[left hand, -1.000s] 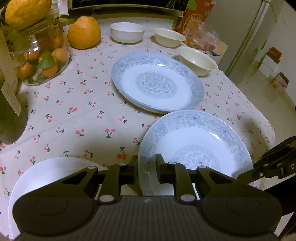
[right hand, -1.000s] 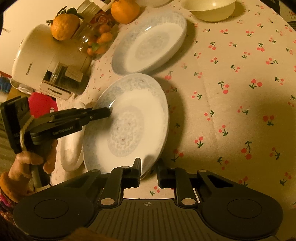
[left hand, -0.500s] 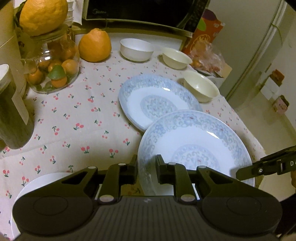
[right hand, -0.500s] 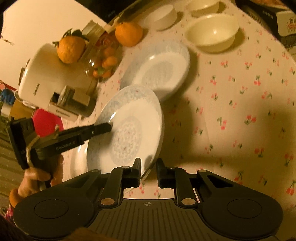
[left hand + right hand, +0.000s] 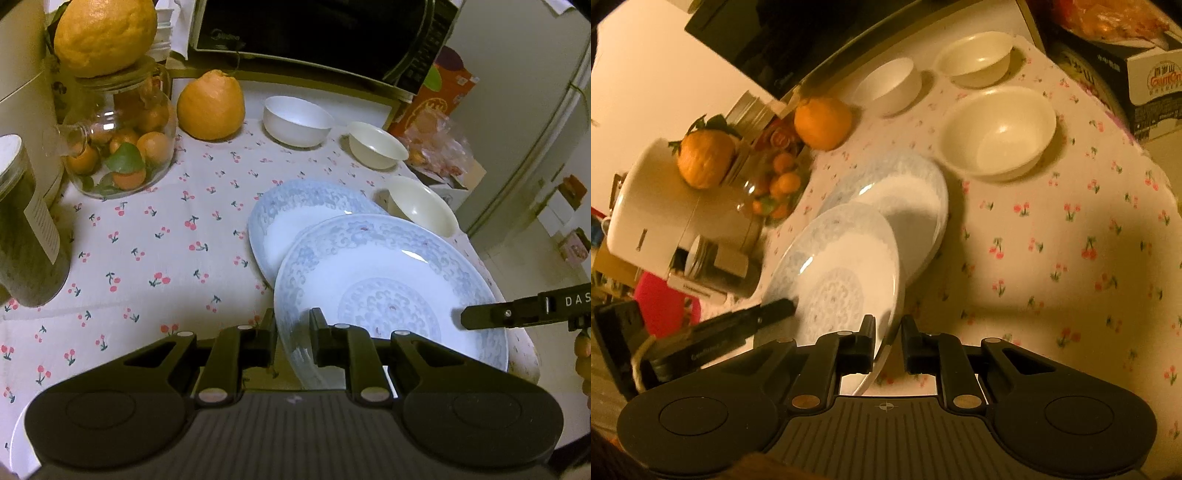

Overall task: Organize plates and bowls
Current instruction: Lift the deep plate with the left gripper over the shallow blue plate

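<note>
both tongs, left (image 5: 292, 328) and right (image 5: 888, 343), pinch the raised plate (image 5: 388, 280); stacking step: next lower it squarely onto the 2nd plate (image 5: 291, 218).

Right gripper (image 5: 888, 345): clamped on blue-patterned plate (image 5: 846, 273) rim, jaws closing.
Plate position: overlapped second plate (image 5: 916, 199).

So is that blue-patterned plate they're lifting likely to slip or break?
Probably stiff and breakable: the blue-patterned plate looks like glazed ceramic. Its glossy rim may be slippery, pinched only at two edges by the left tool and right tool.
</note>
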`<state>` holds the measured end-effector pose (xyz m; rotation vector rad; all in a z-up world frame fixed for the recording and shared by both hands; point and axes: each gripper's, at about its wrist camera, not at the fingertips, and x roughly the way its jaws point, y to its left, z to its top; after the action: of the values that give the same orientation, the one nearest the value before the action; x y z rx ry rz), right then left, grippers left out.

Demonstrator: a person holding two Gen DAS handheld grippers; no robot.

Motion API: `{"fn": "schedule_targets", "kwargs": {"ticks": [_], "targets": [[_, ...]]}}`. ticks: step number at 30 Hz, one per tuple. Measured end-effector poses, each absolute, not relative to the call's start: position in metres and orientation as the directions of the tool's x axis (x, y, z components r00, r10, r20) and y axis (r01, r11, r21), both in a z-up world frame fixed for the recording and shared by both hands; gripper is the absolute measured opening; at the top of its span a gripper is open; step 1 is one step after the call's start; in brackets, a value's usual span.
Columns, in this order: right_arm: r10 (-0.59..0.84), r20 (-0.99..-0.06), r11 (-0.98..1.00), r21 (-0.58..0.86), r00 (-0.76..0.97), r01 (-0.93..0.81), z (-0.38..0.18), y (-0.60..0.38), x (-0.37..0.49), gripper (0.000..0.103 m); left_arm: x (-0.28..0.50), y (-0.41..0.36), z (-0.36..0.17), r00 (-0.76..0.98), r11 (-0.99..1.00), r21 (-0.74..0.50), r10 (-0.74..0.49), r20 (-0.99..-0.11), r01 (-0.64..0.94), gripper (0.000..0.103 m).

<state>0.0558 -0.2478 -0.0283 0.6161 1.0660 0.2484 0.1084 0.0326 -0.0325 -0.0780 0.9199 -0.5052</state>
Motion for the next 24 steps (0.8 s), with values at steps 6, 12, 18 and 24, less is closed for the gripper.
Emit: {"fn": "schedule_targets", "kwargs": {"ticks": [6,12,18,24], "targets": [[0.445,-0.745,0.811,0.570,0.497,0.129,-0.032,-0.247,0.076,0.015,0.119,0.027,-0.033,0.530,0.904,-0.272,-0.415,-0.740,0.329,0.016],[0.423,-0.746,0.811,0.565,0.515,0.151,-0.036,-0.247,0.093,0.015,0.127,0.022,-0.032,0.565,0.923,-0.250,-0.379,-0.733,0.294,0.016],[0.393,-0.751,0.813,0.553,0.531,0.180,-0.040,-0.246,0.105,0.015,0.135,0.015,-0.036,0.580,0.932,-0.231,-0.355,-0.733,0.278,0.016],[0.379,-0.751,0.812,0.550,0.540,0.194,-0.044,-0.245,0.116,0.015,0.140,0.011,-0.040,0.597,0.942,-0.205,-0.327,-0.733,0.265,0.016]]}}
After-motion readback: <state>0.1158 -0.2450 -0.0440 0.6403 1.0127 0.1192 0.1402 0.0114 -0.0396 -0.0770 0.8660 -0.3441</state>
